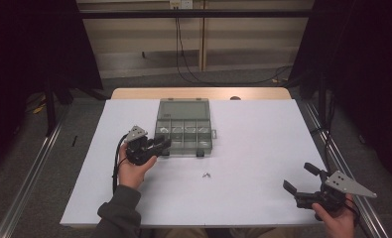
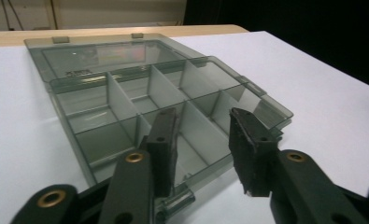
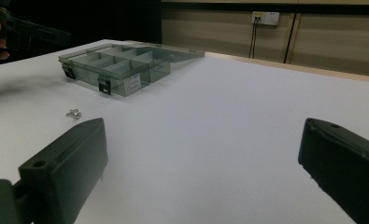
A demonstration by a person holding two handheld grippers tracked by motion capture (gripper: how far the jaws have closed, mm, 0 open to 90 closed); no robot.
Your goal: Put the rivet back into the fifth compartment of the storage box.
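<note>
The room was dim with dark edges; the white tabletop (image 1: 253, 148) was evenly lit from above, shadows soft. Close black jaws looked blurred, and the pictures were grainy.

The small white label (image 3: 132, 84) on the front wall of the clear grey plastic compartment box (image 3: 108, 66) is too blurred to read.

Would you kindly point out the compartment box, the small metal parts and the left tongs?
compartment box (image 1: 184, 130), high view, on its divided tray.
small metal parts (image 1: 207, 174), high view, on the middle of the cluster.
left tongs (image 2: 203, 154), left gripper view, midway between its tips.
</note>
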